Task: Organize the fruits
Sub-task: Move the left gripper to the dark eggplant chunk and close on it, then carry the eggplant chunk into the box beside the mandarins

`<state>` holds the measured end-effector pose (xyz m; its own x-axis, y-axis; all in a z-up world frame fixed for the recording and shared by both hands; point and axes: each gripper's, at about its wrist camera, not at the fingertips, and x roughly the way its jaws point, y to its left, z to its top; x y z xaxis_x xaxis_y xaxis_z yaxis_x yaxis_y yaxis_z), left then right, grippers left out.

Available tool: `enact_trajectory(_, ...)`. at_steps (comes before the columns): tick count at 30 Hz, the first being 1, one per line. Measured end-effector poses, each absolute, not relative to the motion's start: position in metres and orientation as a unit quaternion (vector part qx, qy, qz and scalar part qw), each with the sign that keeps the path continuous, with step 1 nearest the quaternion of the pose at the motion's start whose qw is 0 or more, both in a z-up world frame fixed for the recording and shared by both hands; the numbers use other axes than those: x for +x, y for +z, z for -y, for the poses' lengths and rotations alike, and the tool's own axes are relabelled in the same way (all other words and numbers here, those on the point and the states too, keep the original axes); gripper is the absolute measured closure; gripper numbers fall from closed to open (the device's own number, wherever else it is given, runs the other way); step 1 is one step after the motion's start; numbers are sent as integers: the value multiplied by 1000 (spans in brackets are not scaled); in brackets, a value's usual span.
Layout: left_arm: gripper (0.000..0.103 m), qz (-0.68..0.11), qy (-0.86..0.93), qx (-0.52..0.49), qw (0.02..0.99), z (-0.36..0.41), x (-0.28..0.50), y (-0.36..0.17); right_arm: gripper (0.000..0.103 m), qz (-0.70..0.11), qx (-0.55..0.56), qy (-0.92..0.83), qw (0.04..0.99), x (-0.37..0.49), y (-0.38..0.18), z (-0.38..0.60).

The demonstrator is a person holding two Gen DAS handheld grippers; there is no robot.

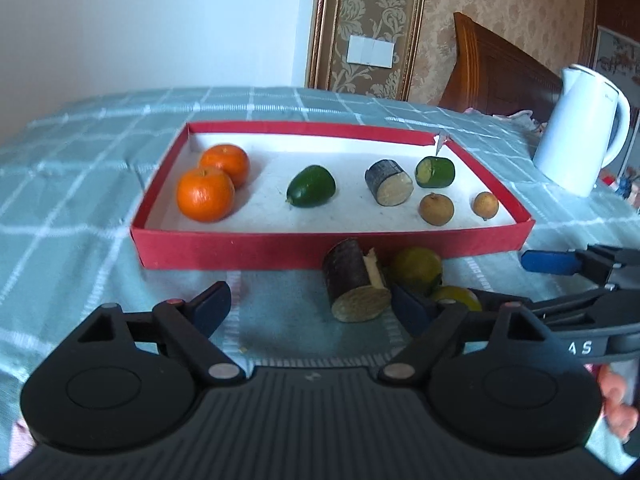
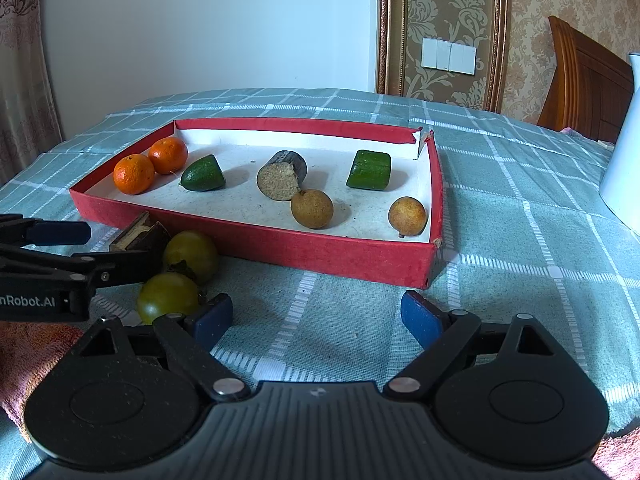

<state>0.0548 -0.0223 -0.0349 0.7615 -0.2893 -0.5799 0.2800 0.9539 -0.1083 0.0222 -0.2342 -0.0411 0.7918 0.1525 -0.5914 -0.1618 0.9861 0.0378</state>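
1. Left claw (image 1: 308,300) gapes open over the checked cloth (image 1: 80,184); a dark cane piece (image 1: 354,282) lies between its pads, untouched.
2. Two green fruits (image 2: 180,276) sit beside it, outside the red tray (image 2: 256,236).
3. The tray holds oranges (image 2: 150,164), cucumber pieces, cane and longans.
4. Right claw (image 2: 316,316) is open and empty.

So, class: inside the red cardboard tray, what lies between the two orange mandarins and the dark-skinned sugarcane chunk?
One green tapered fruit piece, seen in both wrist views, lying apart from the mandarins and the sugarcane chunk.
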Motion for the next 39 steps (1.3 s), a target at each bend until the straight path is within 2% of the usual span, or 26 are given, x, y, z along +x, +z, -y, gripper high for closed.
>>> enact_trajectory(4, 18, -301, -145, 17, 942, 33, 55, -35, 11, -312, -7, 83, 946, 22, -41, 234)
enact_trajectory(6, 24, -296, -140, 29, 945, 38, 53, -34, 11, -312, -7, 83, 946, 22, -41, 234)
enact_trajectory(8, 47, -294, -156, 31, 942, 39, 51, -33, 11, -312, -8, 83, 946, 22, -41, 234)
enact_trajectory(11, 68, -309, -174, 23, 935, 41, 52, -33, 11, -312, -8, 83, 946, 22, -41, 234)
enact_trajectory(21, 69, -299, -175, 30, 938, 40, 47, -34, 11, -312, -8, 83, 946, 22, -41, 234)
enact_trajectory(29, 69, -251, -172, 46, 951, 38, 35, -10, 11, -312, -8, 83, 946, 22, -41, 234)
enact_trajectory(39, 69, -243, -151, 59, 956, 37, 85, 5, 10, -312, -8, 84, 946, 22, -41, 234)
